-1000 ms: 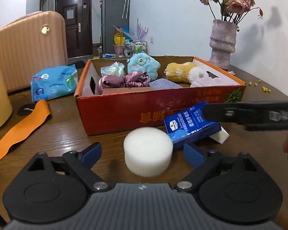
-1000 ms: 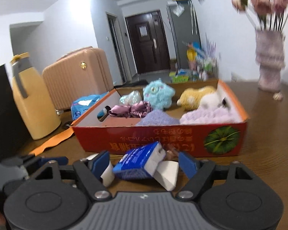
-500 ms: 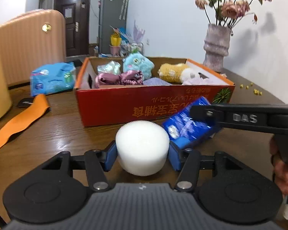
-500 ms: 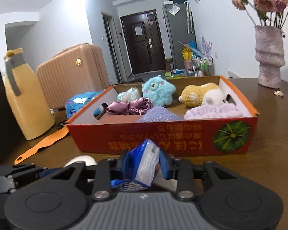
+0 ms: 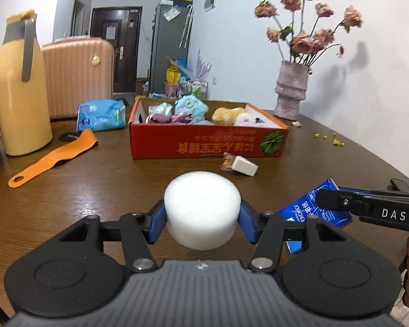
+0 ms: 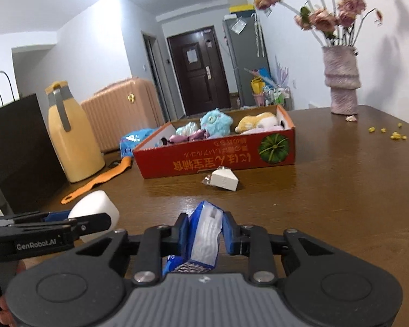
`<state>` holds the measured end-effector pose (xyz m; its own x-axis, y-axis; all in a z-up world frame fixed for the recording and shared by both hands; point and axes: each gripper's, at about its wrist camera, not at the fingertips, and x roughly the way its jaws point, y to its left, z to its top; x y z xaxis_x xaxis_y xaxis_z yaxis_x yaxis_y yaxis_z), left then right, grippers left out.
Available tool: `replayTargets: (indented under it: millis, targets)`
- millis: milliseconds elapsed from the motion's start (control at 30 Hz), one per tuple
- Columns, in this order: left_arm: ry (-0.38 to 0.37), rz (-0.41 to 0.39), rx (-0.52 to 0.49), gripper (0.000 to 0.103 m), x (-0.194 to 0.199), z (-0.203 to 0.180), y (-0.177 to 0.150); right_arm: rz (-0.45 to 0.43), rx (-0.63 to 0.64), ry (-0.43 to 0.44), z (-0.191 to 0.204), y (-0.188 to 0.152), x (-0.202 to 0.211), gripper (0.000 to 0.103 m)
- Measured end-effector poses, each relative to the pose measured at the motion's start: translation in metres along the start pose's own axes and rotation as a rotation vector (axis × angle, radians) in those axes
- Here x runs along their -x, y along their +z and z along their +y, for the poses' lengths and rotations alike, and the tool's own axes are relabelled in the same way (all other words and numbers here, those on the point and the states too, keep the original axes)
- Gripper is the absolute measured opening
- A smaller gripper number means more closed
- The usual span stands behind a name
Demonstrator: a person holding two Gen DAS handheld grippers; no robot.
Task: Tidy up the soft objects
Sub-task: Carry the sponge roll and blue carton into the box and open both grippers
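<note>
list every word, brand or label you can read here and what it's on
"DAS": on the right hand-held gripper.
"GenRobot.AI": on the left hand-held gripper.
"...ERCHIEF": partial word on the blue tissue pack; its other print is too small.
Yellow characters on the red box: upside down, not readable.
Print on the light blue packet: too blurred.
</note>
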<state>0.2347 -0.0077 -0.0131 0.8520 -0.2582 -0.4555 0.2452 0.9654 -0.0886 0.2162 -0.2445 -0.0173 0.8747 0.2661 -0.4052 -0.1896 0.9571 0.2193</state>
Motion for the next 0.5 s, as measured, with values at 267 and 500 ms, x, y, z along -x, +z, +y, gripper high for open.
replayTargets:
  millis: [267, 500]
  targets:
    - [-0.003, -0.029, -0.011, 0.056, 0.013, -0.012, 0.005, -0.035, 0.0, 0.008, -0.005, 0.001, 0.02, 0.025]
    - [-0.033, -0.038, -0.044, 0.057, -0.019, -0.011, 0.041, -0.063, -0.008, 0.017, -0.023, 0.034, -0.004, 0.025]
